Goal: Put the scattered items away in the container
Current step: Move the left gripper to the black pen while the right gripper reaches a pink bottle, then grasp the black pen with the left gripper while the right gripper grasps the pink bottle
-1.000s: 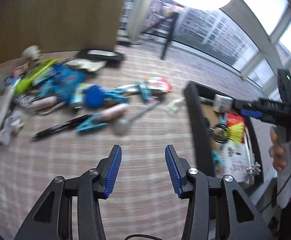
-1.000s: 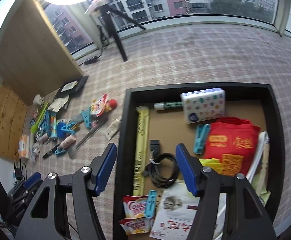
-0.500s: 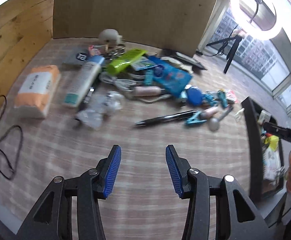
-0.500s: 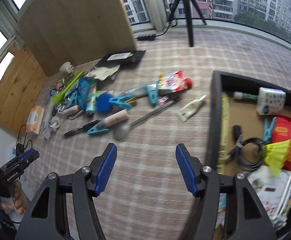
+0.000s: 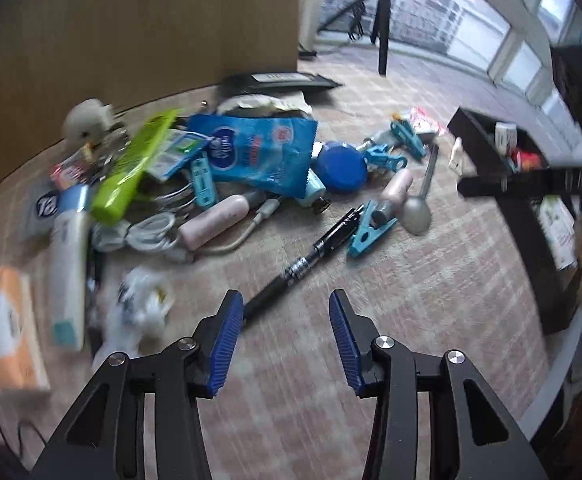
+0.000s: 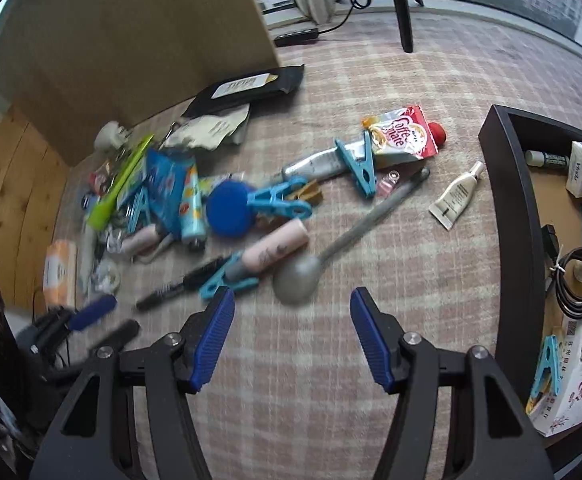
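Scattered items lie on the checked cloth: a black pen [image 5: 303, 264], a metal spoon [image 6: 343, 244], a pink tube [image 6: 275, 244], teal clips [image 6: 287, 202], a blue round lid [image 6: 227, 208], a blue pouch [image 5: 259, 152] and a white cream tube [image 6: 457, 196]. The black container [image 6: 511, 216] stands at the right and holds several items. My left gripper [image 5: 285, 344] is open and empty, just short of the pen's near end. My right gripper [image 6: 291, 344] is open and empty, just short of the spoon's bowl.
A wooden board [image 6: 139, 32] stands behind the pile. An orange tissue pack [image 5: 3, 320] and a white bottle [image 5: 67, 272] lie at the left. A tripod leg [image 6: 403, 4] stands at the back. The left gripper shows in the right wrist view [image 6: 87, 316].
Both grippers have swung from the container toward the pile and come lower and closer. The left now faces the pen, the right the spoon. Both stay open.
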A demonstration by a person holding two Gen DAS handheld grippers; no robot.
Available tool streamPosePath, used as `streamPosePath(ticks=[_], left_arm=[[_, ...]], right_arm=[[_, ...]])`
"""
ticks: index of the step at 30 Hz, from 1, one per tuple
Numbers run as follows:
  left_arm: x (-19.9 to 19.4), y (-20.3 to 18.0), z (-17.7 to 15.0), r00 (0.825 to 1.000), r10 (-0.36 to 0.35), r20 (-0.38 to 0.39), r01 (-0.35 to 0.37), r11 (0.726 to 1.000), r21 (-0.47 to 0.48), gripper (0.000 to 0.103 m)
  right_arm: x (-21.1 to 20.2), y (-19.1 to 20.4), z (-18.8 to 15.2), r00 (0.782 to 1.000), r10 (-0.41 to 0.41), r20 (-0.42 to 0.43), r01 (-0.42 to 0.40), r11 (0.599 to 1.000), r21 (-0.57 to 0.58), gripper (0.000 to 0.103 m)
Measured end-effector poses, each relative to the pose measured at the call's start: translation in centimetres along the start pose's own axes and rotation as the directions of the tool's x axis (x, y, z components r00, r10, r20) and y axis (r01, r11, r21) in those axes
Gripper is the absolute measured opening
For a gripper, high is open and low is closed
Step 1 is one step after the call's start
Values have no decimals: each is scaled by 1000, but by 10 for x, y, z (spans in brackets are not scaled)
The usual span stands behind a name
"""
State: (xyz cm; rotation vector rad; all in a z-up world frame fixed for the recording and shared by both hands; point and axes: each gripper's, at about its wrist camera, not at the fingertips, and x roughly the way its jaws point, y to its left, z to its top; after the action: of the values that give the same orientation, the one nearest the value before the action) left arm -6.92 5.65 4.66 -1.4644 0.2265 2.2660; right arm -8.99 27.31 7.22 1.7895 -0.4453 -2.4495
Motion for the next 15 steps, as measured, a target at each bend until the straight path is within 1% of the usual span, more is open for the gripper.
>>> streamPosePath(ticks=[1, 2, 4, 5, 9, 11, 13, 15], left_arm=[[4, -1, 2, 1000, -2, -9, 2, 1000, 18, 35], [10, -2, 4, 1000, -3, -20, 4, 999, 37, 34], [17, -1, 7, 1000, -1, -30, 3, 998, 61, 33], [20, -1, 8, 999, -3, -34, 6, 997, 71, 33], [26, 2, 12, 999, -25, -41, 29, 995, 95, 32], [30, 0, 13, 998, -34, -50, 40, 993, 115, 29], [34, 0, 14, 997, -42, -59, 49, 991, 127, 27], [37, -1, 15, 997, -45, -68, 54, 988, 142, 27]], right_arm=[[4, 1, 6, 1000, 4, -10, -4, 1000, 17, 56], [10, 2, 13, 1000, 1, -24, 0, 1000, 31, 50], [24, 4, 25, 998, -15, -66, 19, 998, 57, 41], [31, 5, 29, 996, -17, -85, 22, 998, 66, 39], [52, 4, 36, 990, -21, -138, 38, 992, 123, 38], [59, 4, 37, 989, -24, -148, 45, 989, 144, 37], [63, 7, 39, 988, -30, -153, 52, 988, 144, 35], [68, 12, 41, 985, -55, -161, 76, 988, 133, 34]])
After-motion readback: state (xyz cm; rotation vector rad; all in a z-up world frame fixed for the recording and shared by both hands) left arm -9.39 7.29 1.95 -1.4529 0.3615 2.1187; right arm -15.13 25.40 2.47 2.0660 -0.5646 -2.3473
